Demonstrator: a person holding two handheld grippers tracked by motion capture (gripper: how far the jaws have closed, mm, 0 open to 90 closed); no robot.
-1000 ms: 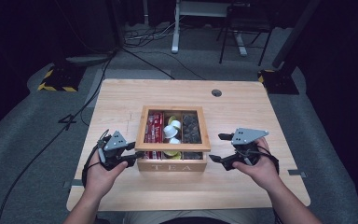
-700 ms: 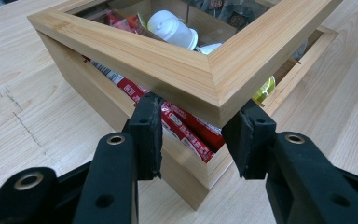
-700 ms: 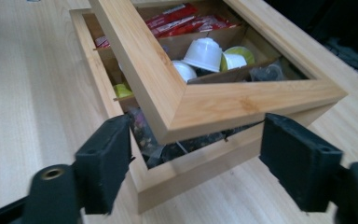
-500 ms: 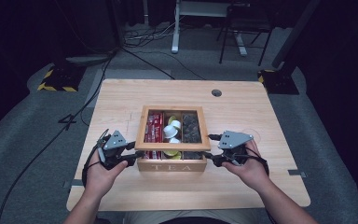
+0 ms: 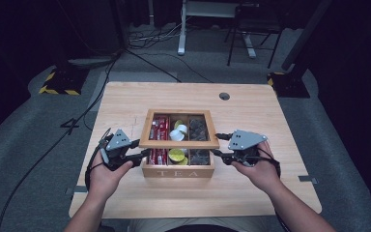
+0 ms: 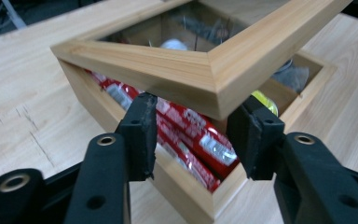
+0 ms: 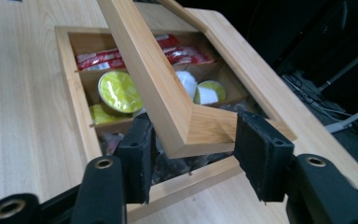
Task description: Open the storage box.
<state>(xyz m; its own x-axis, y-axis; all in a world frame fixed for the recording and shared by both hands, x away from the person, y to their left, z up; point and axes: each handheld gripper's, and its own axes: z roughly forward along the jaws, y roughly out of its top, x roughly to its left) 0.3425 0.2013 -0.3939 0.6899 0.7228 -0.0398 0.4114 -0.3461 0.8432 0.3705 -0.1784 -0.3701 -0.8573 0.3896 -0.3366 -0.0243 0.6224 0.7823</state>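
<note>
Bracketing raised lid (image 5: 179,143) corners: left claw (image 5: 145,154), right claw (image 5: 217,145)

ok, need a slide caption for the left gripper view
Left gripper with open jaws astride the raised lid corner of the wooden tea box, red sachets inside.

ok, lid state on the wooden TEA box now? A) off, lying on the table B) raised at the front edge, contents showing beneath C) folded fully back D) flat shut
B: the wooden-framed lid stands tilted above the box, red packets showing beneath.
</note>
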